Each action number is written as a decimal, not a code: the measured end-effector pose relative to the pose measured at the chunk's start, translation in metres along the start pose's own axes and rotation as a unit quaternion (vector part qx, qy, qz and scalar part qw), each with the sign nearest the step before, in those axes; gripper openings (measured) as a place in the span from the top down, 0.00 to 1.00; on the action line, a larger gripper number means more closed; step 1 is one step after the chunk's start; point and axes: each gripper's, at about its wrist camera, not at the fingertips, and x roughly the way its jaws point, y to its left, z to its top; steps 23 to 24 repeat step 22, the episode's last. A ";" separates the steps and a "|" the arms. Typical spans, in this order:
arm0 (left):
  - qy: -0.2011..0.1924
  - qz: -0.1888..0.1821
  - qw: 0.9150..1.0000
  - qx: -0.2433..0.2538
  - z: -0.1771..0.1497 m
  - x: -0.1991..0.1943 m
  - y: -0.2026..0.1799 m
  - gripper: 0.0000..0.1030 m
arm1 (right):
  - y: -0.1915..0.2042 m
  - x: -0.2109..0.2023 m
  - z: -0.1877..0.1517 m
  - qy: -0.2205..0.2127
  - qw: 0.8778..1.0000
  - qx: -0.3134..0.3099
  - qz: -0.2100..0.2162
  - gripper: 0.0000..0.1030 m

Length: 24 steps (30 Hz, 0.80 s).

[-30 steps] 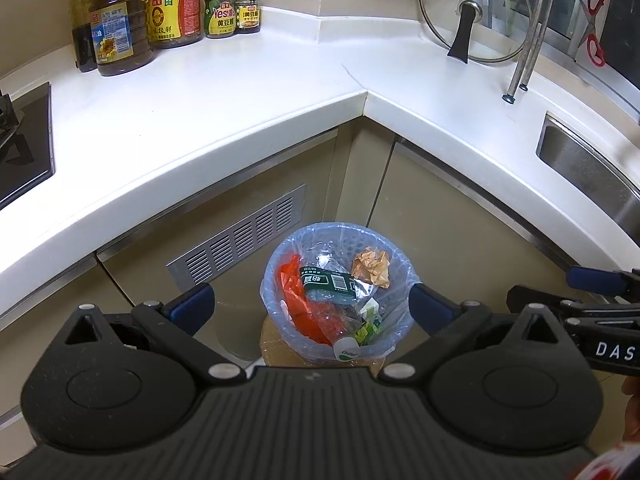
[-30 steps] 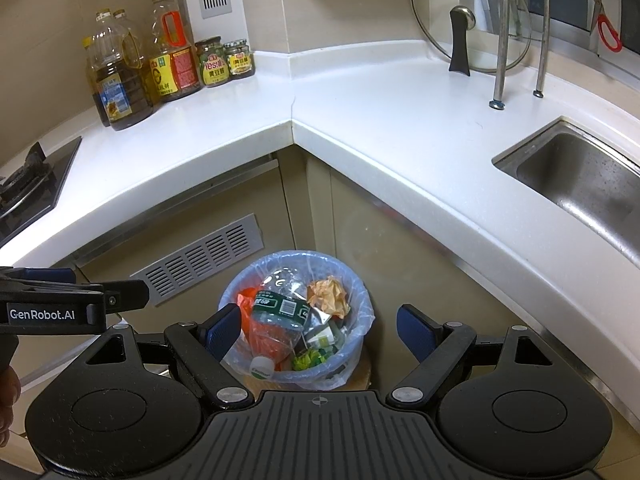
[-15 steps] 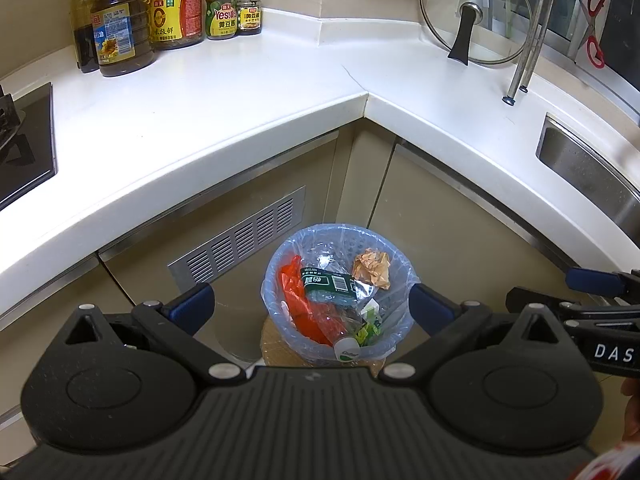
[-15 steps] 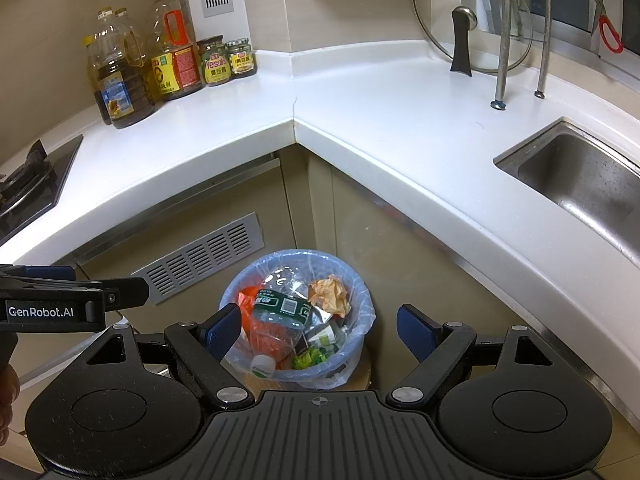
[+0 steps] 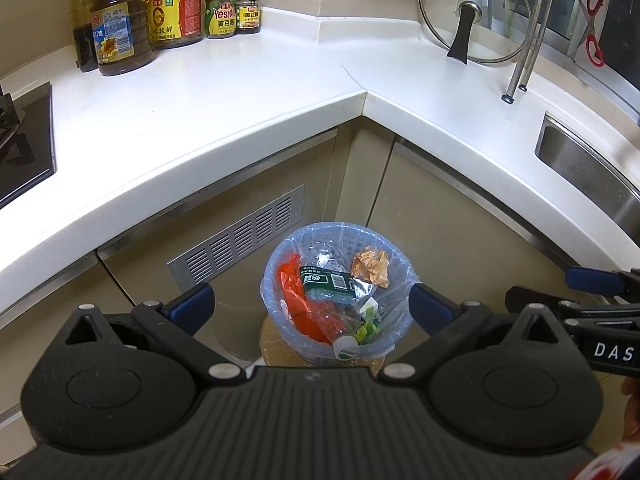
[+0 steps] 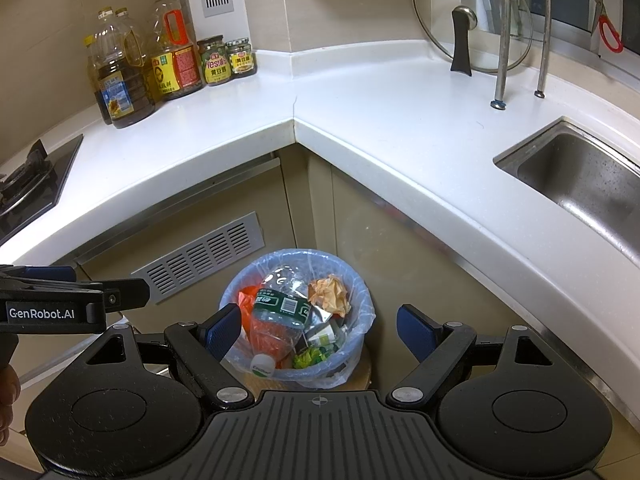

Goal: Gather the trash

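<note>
Trash bin [image 5: 338,288] on the floor, tucked in the corner under the white desk [image 5: 240,92], both tongs hovering above it.

Left tongs [image 5: 310,306] and right tongs [image 6: 316,330] are both spread wide with nothing between them. Bin looks pretty full: crushed bottle [image 6: 280,308], crumpled paper [image 6: 328,294], red wrapper [image 5: 294,296]. I'd go for opposite sides of the blue liner [image 5: 276,258] rim, pinch only plastic, and lift evenly so nothing tips out.
</note>
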 end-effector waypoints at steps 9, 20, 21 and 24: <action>0.001 -0.001 1.000 0.001 -0.002 -0.001 0.001 0.01 | 0.001 0.000 0.000 0.000 1.000 0.001 -0.001 0.18; -0.008 -0.001 1.000 0.002 -0.001 0.001 0.000 0.01 | 0.000 0.001 -0.001 0.001 1.000 -0.003 0.001 0.18; -0.009 -0.002 1.000 0.000 0.000 0.001 0.000 0.01 | 0.000 0.001 -0.001 0.001 1.000 -0.002 0.001 0.18; -0.009 -0.005 1.000 -0.004 0.000 0.002 0.001 0.01 | -0.002 0.002 -0.001 0.001 1.000 -0.003 0.001 0.18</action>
